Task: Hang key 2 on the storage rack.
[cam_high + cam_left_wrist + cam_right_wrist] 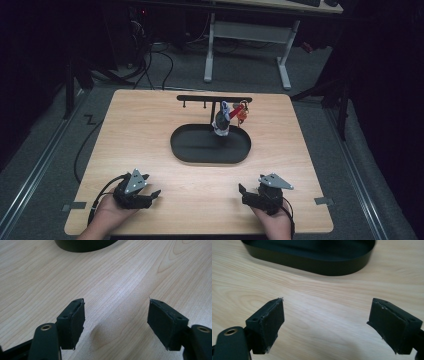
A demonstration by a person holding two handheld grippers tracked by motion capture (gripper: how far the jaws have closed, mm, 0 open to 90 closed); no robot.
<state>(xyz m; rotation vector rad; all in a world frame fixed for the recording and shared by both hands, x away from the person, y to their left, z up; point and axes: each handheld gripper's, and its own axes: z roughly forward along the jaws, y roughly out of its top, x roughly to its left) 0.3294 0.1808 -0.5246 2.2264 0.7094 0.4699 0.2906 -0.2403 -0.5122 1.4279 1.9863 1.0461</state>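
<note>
A black oval tray (186, 150) lies at the middle of the wooden table, and a black T-shaped rack (200, 98) with small hooks rises from its far side. From the rack's right end hang a red and orange trinket (240, 112) and a white, blue and grey bundle (222, 121). My left gripper (152, 185) rests near the table's front left, open, with bare wood between its pads (75, 322). My right gripper (243, 195) sits near the front right, also open and holding nothing. In the right gripper view the tray (312, 265) stands just ahead of the gripper (325, 320).
The table's front edge runs right under both hands. Grey tape marks (324, 201) sit at the table's side edges. A white-legged desk (285, 60) and cables stand on the floor beyond the table. The tray's rim (82, 247) shows at the top of the left gripper view.
</note>
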